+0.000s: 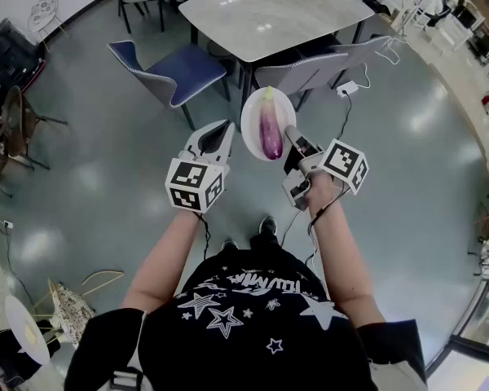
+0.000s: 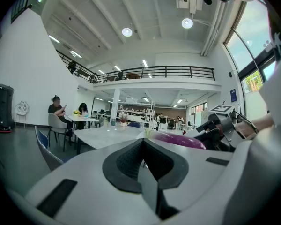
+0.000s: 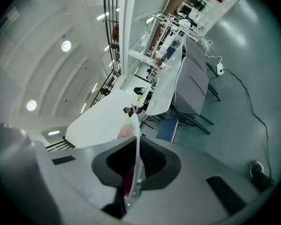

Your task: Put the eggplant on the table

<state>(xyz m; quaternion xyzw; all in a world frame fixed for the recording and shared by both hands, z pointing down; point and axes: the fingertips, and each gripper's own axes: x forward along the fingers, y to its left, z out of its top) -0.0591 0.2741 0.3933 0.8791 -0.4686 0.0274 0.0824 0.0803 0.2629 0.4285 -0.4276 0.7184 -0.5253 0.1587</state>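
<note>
Your right hand-held gripper (image 1: 291, 139) pinches the plate (image 1: 252, 111) by its rim and holds it level, so the eggplant (image 1: 269, 130) lies along the plate's middle. Your left hand-held gripper (image 1: 226, 130), jaws together and empty, hovers just beside the plate. The counter (image 1: 277, 10) lies beyond the plate, not yet reached.

Purple eggplant (image 1: 270, 133), white plate (image 1: 250, 125), blue chair seat (image 1: 179, 68), glossy grey floor (image 1: 106, 194)

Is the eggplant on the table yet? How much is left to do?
Not yet. Done: the eggplant lies on a white plate. In hand: the right gripper pinches the plate's rim, holding it above the floor; the left gripper is shut and empty. Left: reach the table ahead and put it down there.
</note>
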